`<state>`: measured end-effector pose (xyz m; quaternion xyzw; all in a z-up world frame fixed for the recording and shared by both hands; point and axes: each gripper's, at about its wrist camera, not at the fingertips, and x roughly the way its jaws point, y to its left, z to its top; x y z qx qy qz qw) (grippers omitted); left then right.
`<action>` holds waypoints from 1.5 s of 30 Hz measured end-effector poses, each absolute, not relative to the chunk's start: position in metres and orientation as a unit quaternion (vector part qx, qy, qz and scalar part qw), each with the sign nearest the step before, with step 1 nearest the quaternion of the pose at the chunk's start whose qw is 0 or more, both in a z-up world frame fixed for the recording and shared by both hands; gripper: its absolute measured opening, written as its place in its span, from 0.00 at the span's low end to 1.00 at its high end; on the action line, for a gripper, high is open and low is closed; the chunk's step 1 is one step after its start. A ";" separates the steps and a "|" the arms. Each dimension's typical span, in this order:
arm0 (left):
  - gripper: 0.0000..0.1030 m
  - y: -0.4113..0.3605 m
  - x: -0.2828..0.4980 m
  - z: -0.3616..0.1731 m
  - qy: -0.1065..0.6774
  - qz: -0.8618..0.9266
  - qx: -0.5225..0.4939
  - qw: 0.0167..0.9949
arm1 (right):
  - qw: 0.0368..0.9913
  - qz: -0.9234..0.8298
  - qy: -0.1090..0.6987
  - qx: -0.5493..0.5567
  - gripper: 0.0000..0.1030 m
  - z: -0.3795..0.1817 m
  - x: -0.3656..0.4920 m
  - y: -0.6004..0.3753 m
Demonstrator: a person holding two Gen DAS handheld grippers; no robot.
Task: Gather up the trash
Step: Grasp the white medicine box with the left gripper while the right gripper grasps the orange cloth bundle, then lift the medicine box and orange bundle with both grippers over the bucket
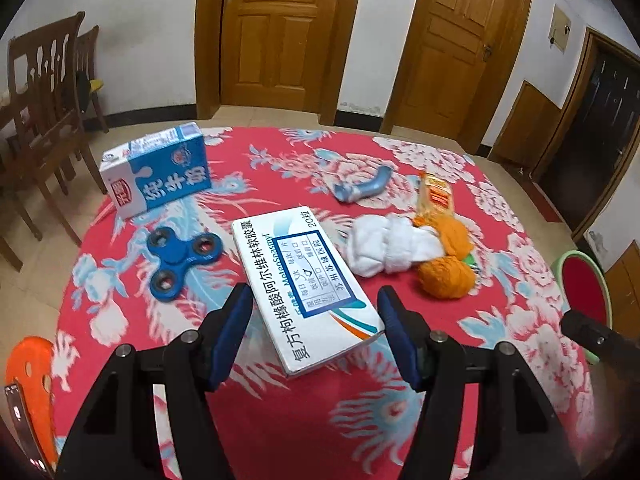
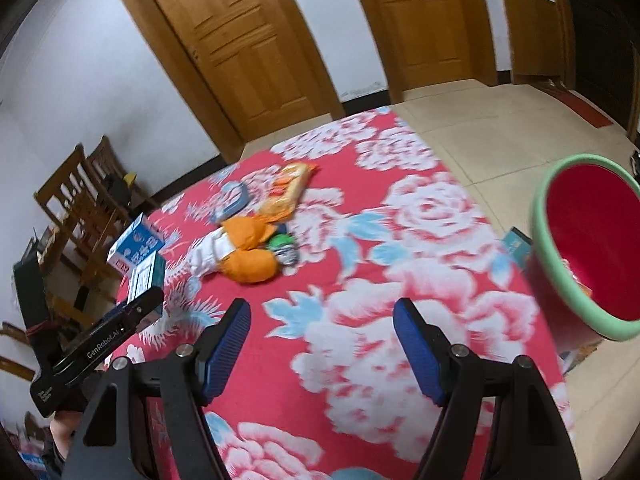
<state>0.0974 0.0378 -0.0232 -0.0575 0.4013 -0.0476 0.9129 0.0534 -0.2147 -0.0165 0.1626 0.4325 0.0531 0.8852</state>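
A white medicine box (image 1: pixel 304 284) with blue print lies on the red flowered tablecloth (image 1: pixel 280 420). My left gripper (image 1: pixel 314 332) is open, its blue pads either side of the box's near end, not closed on it. A blue and white milk carton (image 1: pixel 160 168), a blue fidget spinner (image 1: pixel 182 258), a grey-blue tube (image 1: pixel 362 188), an orange snack packet (image 1: pixel 436 196) and white and orange cloth (image 1: pixel 412 252) lie further back. My right gripper (image 2: pixel 322 344) is open and empty over bare cloth. A red bin with a green rim (image 2: pixel 588 248) stands at the right.
Wooden chairs (image 1: pixel 44 120) stand left of the table. Two wooden doors (image 1: pixel 276 36) are behind it. An orange object (image 1: pixel 34 380) shows at the near left edge. The left gripper's body (image 2: pixel 100 340) shows in the right wrist view. The table edge runs along the right near the bin.
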 end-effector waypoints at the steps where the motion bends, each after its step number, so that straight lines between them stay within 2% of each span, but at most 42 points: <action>1: 0.63 0.041 0.099 -0.024 0.400 -0.046 -0.057 0.914 | 0.884 0.057 0.435 0.160 0.74 -0.018 0.058 -0.209; 23: 0.63 0.064 0.111 -0.036 0.397 -0.046 -0.094 0.912 | 0.879 0.097 0.458 0.092 0.73 -0.050 0.132 -0.128; 35: 0.63 0.054 0.103 -0.027 0.394 -0.055 -0.091 0.913 | 0.880 0.090 0.458 0.093 0.44 -0.055 0.129 -0.134; 39: 0.63 0.049 0.099 -0.022 0.391 -0.059 -0.089 0.914 | 0.883 0.097 0.450 0.094 0.39 -0.047 0.117 -0.138; 45: 0.63 0.037 0.092 -0.014 0.391 -0.074 -0.088 0.913 | 0.888 0.105 0.429 0.128 0.39 -0.030 0.094 -0.157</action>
